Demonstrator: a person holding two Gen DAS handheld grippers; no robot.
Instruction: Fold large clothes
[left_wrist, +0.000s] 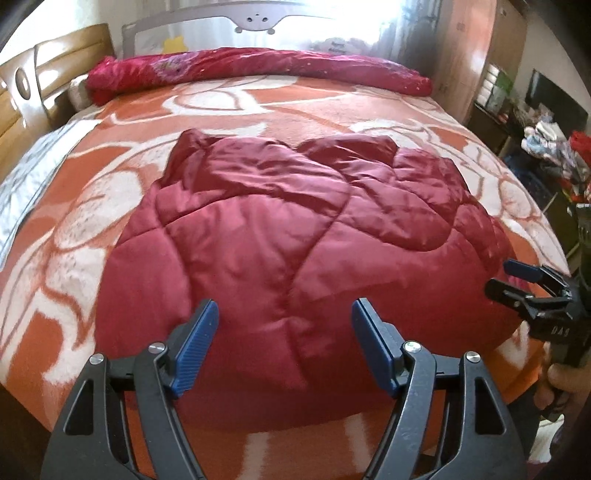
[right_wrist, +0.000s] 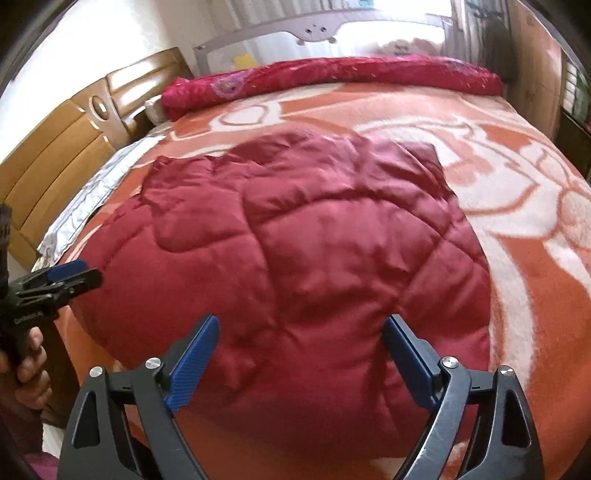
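Both grippers, left gripper (left_wrist: 284, 325) and right gripper (right_wrist: 301, 339), are angled downward, jaws spread wide and empty, above the red quilted jacket (left_wrist: 288, 229), which is spread on the bed (left_wrist: 74, 258) toward twelve o'clock.

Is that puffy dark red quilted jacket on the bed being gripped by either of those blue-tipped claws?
No: both the left gripper and right gripper hang open above the quilted jacket, pinching nothing.

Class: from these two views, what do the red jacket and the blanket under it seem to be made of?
Jacket: probably smooth synthetic shell over padding; it shines, with stitched puffy panels. Blanket: seemingly fleece or wool-like; matt, fuzzy orange-and-white pile.
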